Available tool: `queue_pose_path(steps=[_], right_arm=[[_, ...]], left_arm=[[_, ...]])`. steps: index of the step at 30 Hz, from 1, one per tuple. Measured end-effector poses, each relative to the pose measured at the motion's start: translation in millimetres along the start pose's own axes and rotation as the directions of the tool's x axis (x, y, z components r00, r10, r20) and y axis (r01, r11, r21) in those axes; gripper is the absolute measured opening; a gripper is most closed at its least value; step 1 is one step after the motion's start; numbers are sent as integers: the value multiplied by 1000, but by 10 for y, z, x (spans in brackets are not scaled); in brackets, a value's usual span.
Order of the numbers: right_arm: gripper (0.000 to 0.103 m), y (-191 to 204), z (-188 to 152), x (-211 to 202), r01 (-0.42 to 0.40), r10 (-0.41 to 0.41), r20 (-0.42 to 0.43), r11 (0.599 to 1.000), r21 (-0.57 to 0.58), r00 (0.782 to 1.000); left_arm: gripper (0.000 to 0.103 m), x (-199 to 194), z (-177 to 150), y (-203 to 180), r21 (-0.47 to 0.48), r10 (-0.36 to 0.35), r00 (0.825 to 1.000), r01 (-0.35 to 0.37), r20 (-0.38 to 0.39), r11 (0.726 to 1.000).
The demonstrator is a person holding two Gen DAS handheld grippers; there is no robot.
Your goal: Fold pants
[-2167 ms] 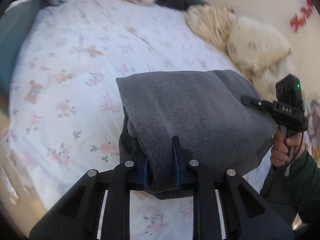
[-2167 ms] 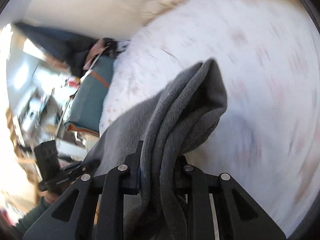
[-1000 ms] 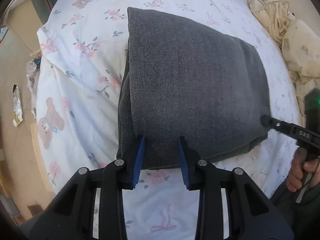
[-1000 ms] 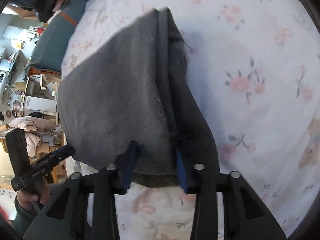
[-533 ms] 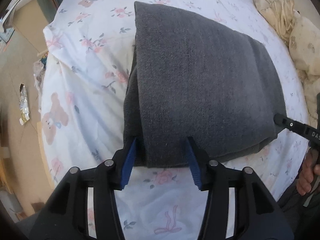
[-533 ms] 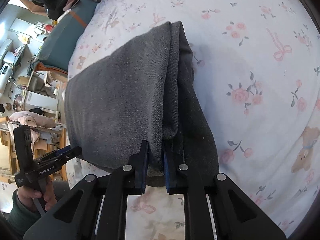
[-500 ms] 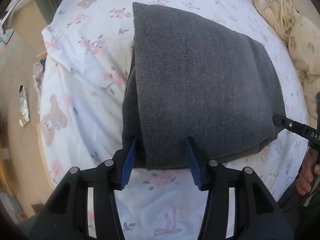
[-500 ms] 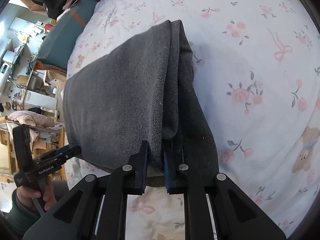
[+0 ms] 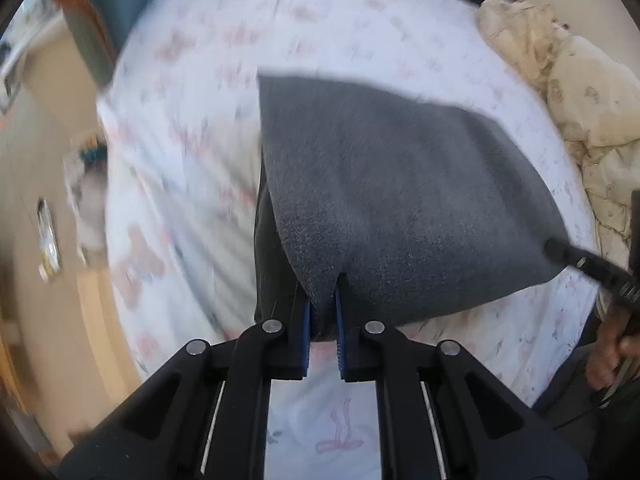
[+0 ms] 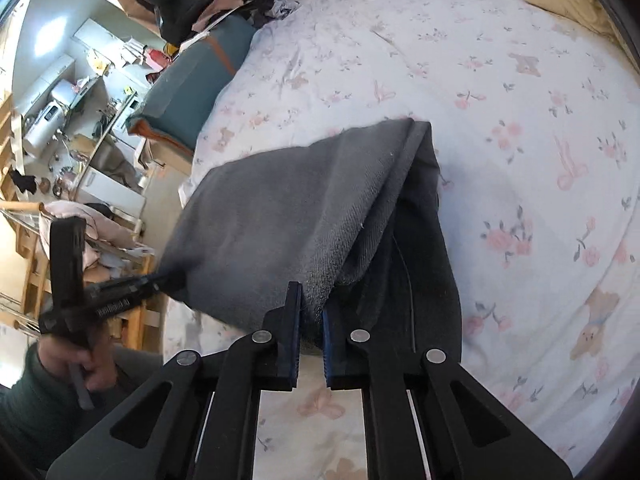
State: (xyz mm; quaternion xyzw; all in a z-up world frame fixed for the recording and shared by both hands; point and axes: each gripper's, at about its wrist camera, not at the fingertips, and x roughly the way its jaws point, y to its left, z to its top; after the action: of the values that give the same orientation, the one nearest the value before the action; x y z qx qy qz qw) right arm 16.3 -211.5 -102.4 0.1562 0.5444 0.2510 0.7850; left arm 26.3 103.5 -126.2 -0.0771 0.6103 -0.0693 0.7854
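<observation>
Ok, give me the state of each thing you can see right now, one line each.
Pants: folded into a grey stack, near edge pinched up off the bed.
Left gripper: jaws just closed, shut on the pants' top layer.
Right gripper: jaws just closed, shut on the pants' edge.
Bed sheet: spread flat, lightly creased.

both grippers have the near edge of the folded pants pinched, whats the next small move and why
Probably carry the top layer away toward the far edge. The left gripper and right gripper are each shut on the near edge of the folded dark grey fleece pants, which is raised off the floral bedsheet with a darker layer hanging beneath.
</observation>
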Motion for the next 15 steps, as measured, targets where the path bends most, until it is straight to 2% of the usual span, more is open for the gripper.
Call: queue_pose_path(steps=[2, 3, 4, 5, 6, 7, 8, 10, 13, 15], right_arm=[[9, -43, -86, 274, 94, -95, -70, 995, -12, 993], [10, -95, -127, 461, 146, -147, -103, 989, -22, 984], [15, -131, -146, 573, 160, -163, -124, 987, -30, 979], [30, -175, -153, 685, 184, -188, -146, 982, -46, 971], [40, -209, -147, 715, 209, -214, -144, 977, -48, 966], [46, -242, -135, 701, 230, -232, -141, 973, -35, 962], [46, -270, -117, 652, 219, -218, -149, 976, -7, 964], [47, -274, -101, 542, 227, -223, -149, 974, 10, 963], [47, -226, -27, 237, 239, -236, -63, 970, 40, 970], [47, -167, 30, 94, 229, -230, 29, 972, 47, 973]], left_arm=[[12, 275, 4, -24, 17, 40, 998, -39, -56, 999], [15, 376, 8, -60, 23, 80, 995, -79, -58, 997], [15, 411, 9, -94, 29, 99, 993, -98, -58, 995], [19, 415, 10, -141, 48, 127, 991, -124, -51, 991], [28, 393, 13, -170, 70, 150, 988, -147, -47, 987], [35, 368, 17, -187, 86, 165, 985, -160, -51, 983], [49, 331, 13, -166, 87, 179, 982, -173, -58, 981], [52, 198, 17, -97, 46, 195, 980, -193, -36, 980], [52, -116, 63, 12, -8, 183, 979, -183, 90, 983], [52, -296, 153, -58, -12, 169, 959, -171, 228, 985]])
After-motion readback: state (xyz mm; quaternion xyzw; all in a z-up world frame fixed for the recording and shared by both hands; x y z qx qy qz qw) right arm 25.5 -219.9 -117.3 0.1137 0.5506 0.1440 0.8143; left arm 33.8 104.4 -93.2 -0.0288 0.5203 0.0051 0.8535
